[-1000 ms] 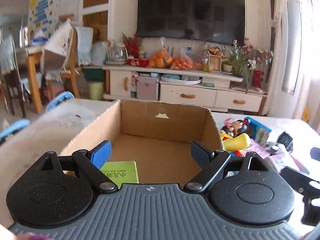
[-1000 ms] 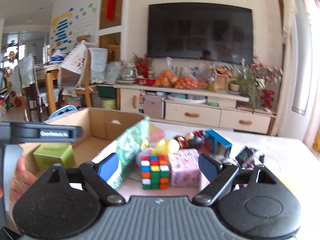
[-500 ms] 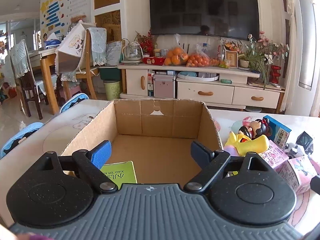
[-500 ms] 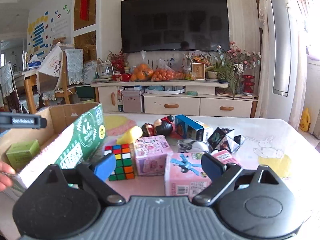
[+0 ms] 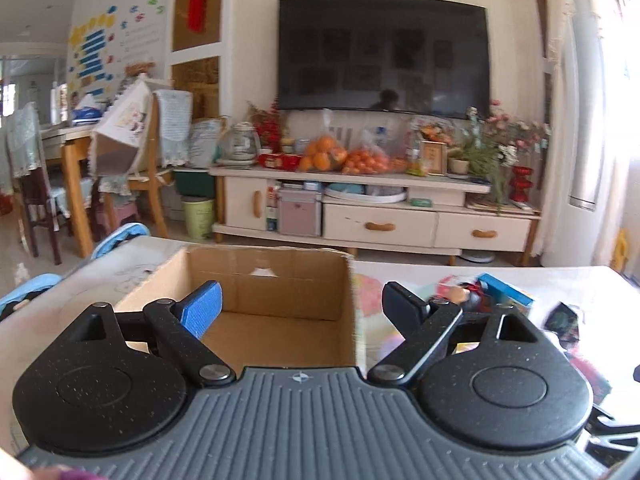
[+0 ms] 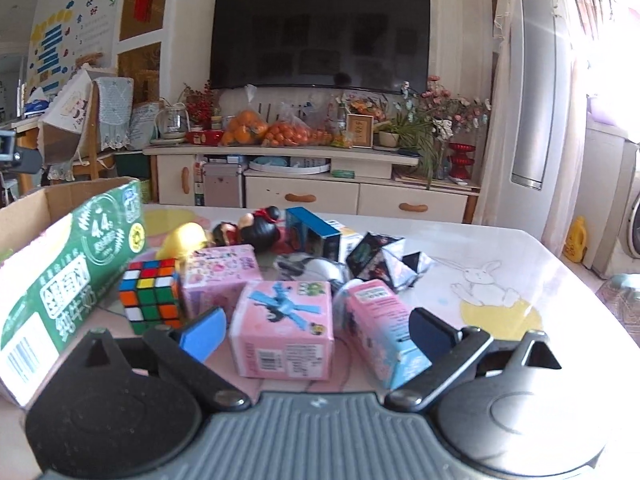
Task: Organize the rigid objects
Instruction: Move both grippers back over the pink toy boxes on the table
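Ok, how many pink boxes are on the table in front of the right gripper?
3. One pink box stands beside the Rubik's cube, one with a blue cross sits nearest the camera, and one lies tilted to its right. More may be hidden behind the toys.

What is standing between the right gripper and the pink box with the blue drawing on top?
Nothing visible. The pink box sits directly ahead of the right gripper, whose fingers are opening and hold nothing. The puzzle cube stands off to the left, and another pink carton lies just to the right.
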The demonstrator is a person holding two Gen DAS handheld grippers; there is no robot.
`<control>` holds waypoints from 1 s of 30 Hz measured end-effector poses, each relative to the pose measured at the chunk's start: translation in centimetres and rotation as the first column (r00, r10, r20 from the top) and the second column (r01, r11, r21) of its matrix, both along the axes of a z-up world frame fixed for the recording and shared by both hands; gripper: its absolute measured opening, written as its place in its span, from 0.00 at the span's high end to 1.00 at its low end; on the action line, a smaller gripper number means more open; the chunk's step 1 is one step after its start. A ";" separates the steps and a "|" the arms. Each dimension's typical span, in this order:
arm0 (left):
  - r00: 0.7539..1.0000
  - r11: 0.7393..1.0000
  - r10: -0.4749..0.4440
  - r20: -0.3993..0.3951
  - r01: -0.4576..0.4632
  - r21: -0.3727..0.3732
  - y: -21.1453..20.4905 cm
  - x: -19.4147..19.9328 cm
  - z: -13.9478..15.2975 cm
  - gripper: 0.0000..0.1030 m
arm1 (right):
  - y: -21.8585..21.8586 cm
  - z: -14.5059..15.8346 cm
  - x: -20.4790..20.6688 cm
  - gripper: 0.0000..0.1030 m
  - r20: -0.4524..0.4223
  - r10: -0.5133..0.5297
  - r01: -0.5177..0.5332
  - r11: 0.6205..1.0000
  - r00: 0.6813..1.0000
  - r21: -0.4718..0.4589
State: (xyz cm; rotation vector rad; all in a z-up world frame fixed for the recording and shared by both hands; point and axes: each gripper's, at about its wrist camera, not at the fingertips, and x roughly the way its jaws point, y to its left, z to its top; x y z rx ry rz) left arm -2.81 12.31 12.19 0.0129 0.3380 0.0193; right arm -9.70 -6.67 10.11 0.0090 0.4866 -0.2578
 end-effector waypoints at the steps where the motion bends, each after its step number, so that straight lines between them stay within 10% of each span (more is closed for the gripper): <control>1: 1.000 1.000 -0.013 -0.004 0.013 -0.003 -0.4 -0.1 0.0 0.00 | -0.4 0.0 0.0 0.05 0.000 -0.008 0.008 1.000 1.000 -0.004; 18: 0.953 0.957 -0.273 -0.132 0.283 0.066 -8.0 -2.0 -2.5 0.00 | -5.3 -0.9 0.4 0.01 -0.049 -0.047 0.043 0.997 0.998 -0.070; 30: 0.874 0.931 -0.360 -0.325 0.359 -0.067 -12.5 0.0 -5.4 0.00 | -6.9 -3.3 2.0 0.07 -0.175 0.043 -0.067 0.989 0.984 -0.133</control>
